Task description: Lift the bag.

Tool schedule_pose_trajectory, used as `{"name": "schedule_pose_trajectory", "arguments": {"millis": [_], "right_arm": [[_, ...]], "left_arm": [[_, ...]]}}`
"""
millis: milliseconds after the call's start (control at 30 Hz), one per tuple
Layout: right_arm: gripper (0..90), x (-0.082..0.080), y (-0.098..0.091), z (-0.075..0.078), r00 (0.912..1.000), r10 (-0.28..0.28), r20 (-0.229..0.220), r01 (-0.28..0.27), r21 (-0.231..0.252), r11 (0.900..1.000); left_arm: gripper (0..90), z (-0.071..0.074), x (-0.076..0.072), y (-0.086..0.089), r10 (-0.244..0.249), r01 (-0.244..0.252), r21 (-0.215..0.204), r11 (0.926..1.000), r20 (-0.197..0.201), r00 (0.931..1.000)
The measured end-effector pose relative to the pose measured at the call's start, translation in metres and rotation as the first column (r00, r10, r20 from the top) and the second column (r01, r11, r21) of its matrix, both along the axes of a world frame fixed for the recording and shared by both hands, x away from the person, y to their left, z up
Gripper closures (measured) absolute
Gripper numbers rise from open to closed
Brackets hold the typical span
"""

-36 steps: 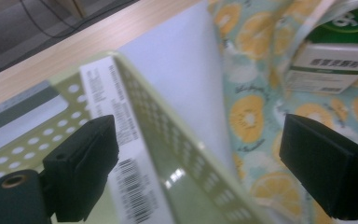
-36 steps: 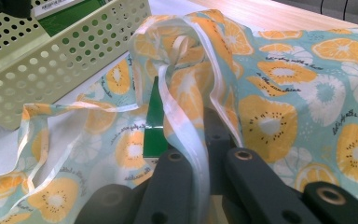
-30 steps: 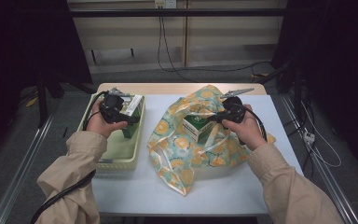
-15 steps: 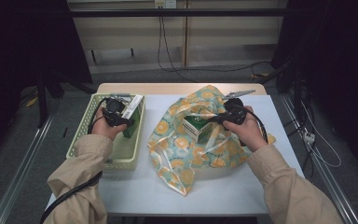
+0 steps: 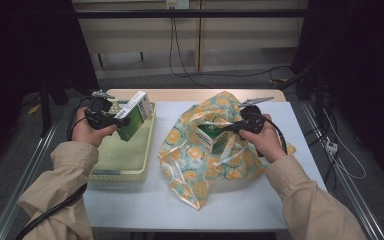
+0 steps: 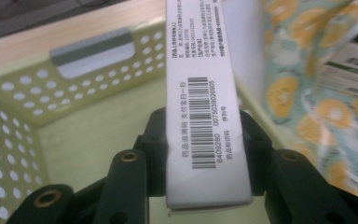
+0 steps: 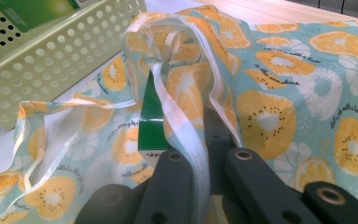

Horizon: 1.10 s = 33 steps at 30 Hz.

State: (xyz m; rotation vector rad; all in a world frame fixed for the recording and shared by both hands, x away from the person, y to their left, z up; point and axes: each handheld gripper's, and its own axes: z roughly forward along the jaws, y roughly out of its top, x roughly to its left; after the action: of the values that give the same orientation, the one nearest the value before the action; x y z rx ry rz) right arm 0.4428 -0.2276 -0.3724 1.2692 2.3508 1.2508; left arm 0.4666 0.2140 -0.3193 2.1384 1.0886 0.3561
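A green and white box [image 5: 134, 114] hangs tilted above the pale green basket [image 5: 122, 174], and my left gripper [image 5: 117, 121] is shut on it. Its jaws have just been closing with the box between them. In the left gripper view the box's white barcode side [image 6: 200, 93] sits clamped between both pads of the left gripper [image 6: 203, 135]. My right gripper [image 5: 232, 129] is shut on the rim of the orange-print bag [image 5: 205, 165], pinching its white strap [image 7: 182, 126]. A second green and white box [image 5: 212, 136] lies inside the bag's mouth.
The basket stands on the left half of the white table [image 5: 145, 205], close to the bag's left edge. Its perforated wall [image 7: 51, 51] is next to the bag [image 7: 284, 93]. Cables trail from both grippers.
The left gripper has closed on the box and lifted it up out of the basket, tilting it toward the bag. The right hand and the bag have stayed put.
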Motion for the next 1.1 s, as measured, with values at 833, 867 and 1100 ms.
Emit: {"name": "schedule_pose_trajectory", "arguments": {"millis": [833,867,1100], "right_arm": [[90.0,-0.003,-0.001,0.005,1.0000,-0.001,0.004,0.001,-0.007,1.0000],[90.0,-0.003,-0.001,0.006,1.0000,0.001,0.006,-0.001,-0.008,1.0000],[90.0,-0.003,0.000,0.009,1.0000,-0.002,0.008,0.002,-0.004,1.0000]], "left_arm": [[62.7,-0.008,-0.072,-0.107,-0.463,0.463,-0.009,0.8863,0.011,0.8863],[62.7,-0.011,-0.072,-0.108,-0.474,0.474,-0.005,0.8806,0.003,0.8807],[62.7,-0.030,-0.074,-0.128,-0.502,0.502,-0.002,0.8648,-0.024,0.8646]]}}
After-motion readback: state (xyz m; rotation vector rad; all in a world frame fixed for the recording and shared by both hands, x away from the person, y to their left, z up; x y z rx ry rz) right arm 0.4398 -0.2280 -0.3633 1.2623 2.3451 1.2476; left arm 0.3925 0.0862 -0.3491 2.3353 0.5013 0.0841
